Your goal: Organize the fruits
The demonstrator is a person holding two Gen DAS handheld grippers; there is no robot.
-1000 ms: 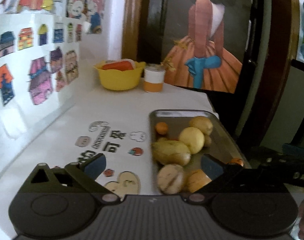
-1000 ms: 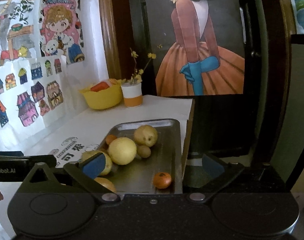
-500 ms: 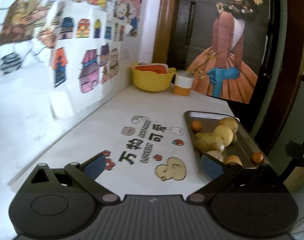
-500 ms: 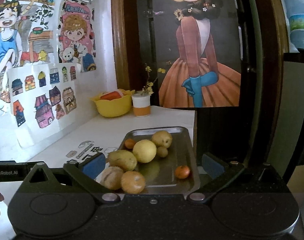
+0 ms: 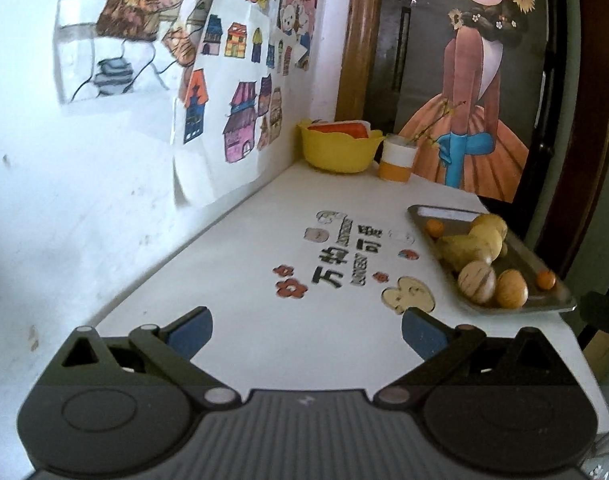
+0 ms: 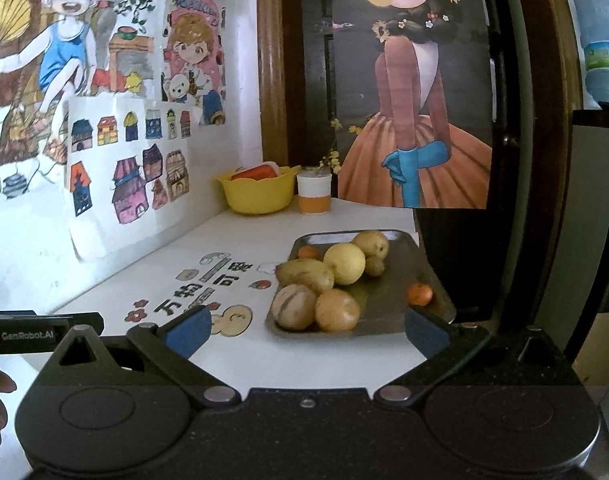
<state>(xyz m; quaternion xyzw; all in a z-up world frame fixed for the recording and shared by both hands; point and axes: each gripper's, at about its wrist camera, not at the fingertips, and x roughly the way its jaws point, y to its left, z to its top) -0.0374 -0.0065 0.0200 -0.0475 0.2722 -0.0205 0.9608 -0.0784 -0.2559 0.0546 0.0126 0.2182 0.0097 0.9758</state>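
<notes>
We see the fruits (image 6: pixel 324 280) heaped in the metal tray (image 6: pixel 388 300) at the white table's (image 5: pixel 264 240) right edge, one small orange (image 6: pixel 419 294) lying apart. Beyond the tray stands a yellow bowl (image 6: pixel 256 192). Our left gripper (image 5: pixel 306 328) and right gripper (image 6: pixel 306 326) hover short of the tray, both spread wide and empty.

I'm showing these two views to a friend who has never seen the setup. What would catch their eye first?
Probably the metal tray at the table's right edge, heaped with yellow and brown fruits plus a small orange one lying apart. Next, the yellow bowl in the far corner beside an orange-and-white cup, below bright cartoon drawings on the wall. Both the right gripper and the left gripper are open and empty.
</notes>
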